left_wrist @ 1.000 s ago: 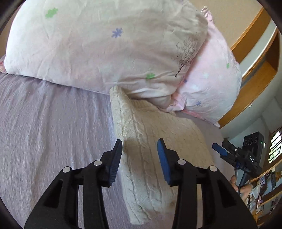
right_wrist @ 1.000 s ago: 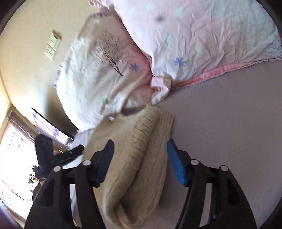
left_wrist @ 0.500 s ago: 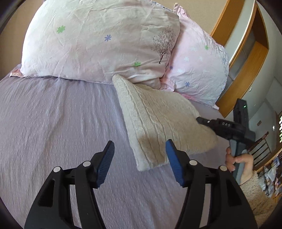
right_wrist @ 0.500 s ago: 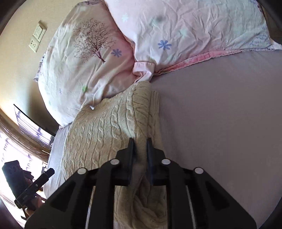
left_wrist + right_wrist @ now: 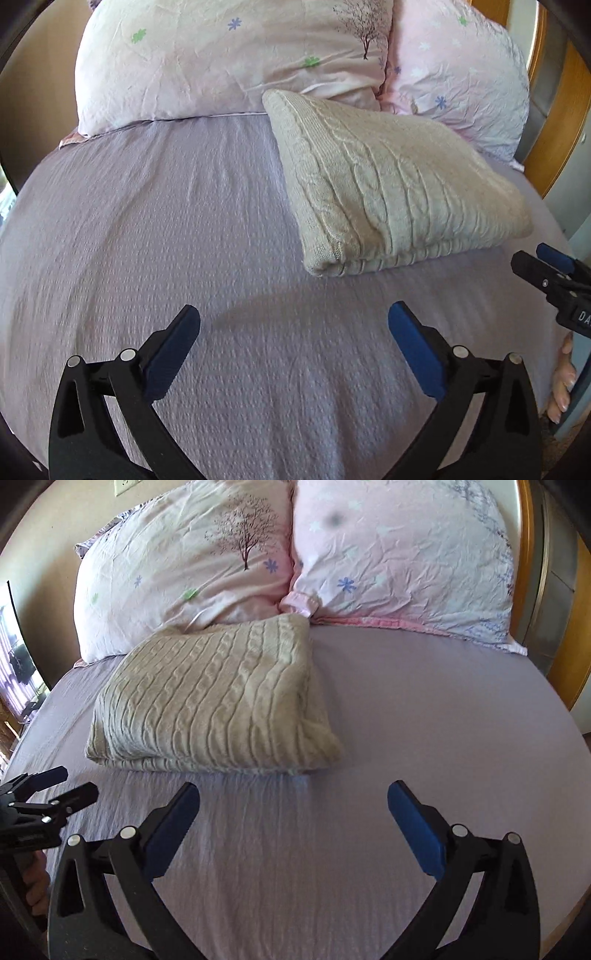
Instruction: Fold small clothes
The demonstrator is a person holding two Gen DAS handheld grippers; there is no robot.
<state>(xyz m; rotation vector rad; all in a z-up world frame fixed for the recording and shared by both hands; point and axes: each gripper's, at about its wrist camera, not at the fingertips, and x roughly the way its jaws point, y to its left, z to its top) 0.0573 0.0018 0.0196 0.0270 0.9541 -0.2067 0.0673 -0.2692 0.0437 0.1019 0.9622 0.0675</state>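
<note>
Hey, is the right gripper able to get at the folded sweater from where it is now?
Probably yes. The right gripper is open and empty, and only bare purple sheet lies between it and the folded sweater. The left gripper stays off to the side.

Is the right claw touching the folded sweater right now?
Apart. The right wrist view shows the right claw open, with a strip of bare purple sheet between its fingertips and the sweater.

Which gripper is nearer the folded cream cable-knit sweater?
Roughly level. Left gripper sits off the folded cream cable-knit sweater's left corner, right gripper off its right; both open and clear.
</note>
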